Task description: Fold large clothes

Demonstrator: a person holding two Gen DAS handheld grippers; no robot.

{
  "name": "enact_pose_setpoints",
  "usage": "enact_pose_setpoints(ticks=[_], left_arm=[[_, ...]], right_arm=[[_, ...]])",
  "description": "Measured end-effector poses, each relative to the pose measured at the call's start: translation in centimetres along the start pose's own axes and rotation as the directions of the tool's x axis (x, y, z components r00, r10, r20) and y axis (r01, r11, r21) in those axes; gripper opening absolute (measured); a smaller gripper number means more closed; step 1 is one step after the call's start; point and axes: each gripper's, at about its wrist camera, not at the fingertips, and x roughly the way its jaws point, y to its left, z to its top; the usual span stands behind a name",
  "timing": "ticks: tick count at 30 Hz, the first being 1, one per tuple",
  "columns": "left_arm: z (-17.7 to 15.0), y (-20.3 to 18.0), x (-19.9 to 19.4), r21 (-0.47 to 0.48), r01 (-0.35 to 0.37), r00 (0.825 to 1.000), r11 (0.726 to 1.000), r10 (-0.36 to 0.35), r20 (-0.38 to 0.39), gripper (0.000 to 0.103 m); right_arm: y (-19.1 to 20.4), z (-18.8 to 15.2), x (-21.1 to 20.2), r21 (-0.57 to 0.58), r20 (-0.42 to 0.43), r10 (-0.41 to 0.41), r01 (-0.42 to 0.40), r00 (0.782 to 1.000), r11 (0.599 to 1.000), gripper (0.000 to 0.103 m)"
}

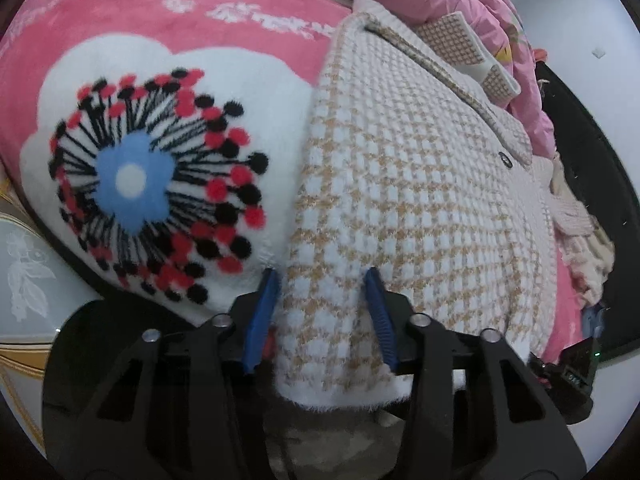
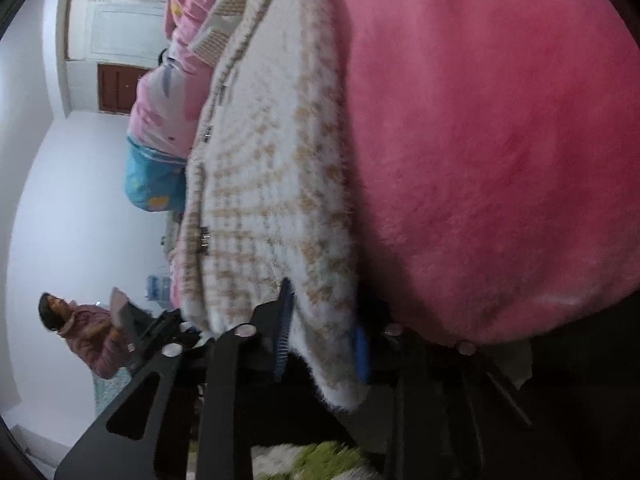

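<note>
Both grippers, left [image 1: 320,312] and right [image 2: 320,332], pinch the checked coat [image 1: 400,184] hem at 6 o'clock; lift evenly.

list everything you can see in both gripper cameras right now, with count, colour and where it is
checked jacket: one, white and tan, spread on the blanket, hem between both grippers' pads
blanket: one, pink with a white flower, covering the bed
quilt: one, pink patterned, bunched behind the jacket
door: one, brown, far wall
person: one, pink coat, beside the bed
left gripper: black, blue pads, at the hem
right gripper: black, blue pads, at the hem
</note>
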Motion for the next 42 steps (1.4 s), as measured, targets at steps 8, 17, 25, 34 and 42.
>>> enact_pose_setpoints(ticks=[8, 17, 25, 34, 42], left_arm=[[1.1, -4.0, -8.4, 0.242, -0.119, 0.985, 0.963, 0.083, 0.153, 0.007], [-3.5, -3.1, -11.2, 0.319, -0.088, 0.996, 0.944, 0.075, 0.051, 0.007], [-4.8, -2.4, -9.1, 0.351, -0.127, 0.992, 0.928, 0.126, 0.027, 0.008], [-4.7, -0.1, -5.2, 0.347, -0.18, 0.969, 0.92, 0.226, -0.096, 0.028], [0.8, -3.4, -6.6, 0.335, -0.155, 0.988, 0.929, 0.15, 0.043, 0.035]], right_arm=[[9.2, 1.9, -10.7, -0.279, 0.173, -0.044, 0.092, 0.984, 0.956, 0.007], [7.3, -1.8, -13.7, -0.304, 0.158, -0.176, 0.218, 0.972, 0.927, 0.007], [5.0, -3.3, -13.4, -0.275, 0.14, -0.254, 0.284, 0.957, 0.919, 0.007], [2.3, -1.7, -12.2, -0.222, 0.095, -0.587, 0.592, 0.804, 0.775, 0.03], [11.6, 1.4, -7.5, -0.424, 0.131, -0.329, 0.353, 0.935, 0.834, 0.049]])
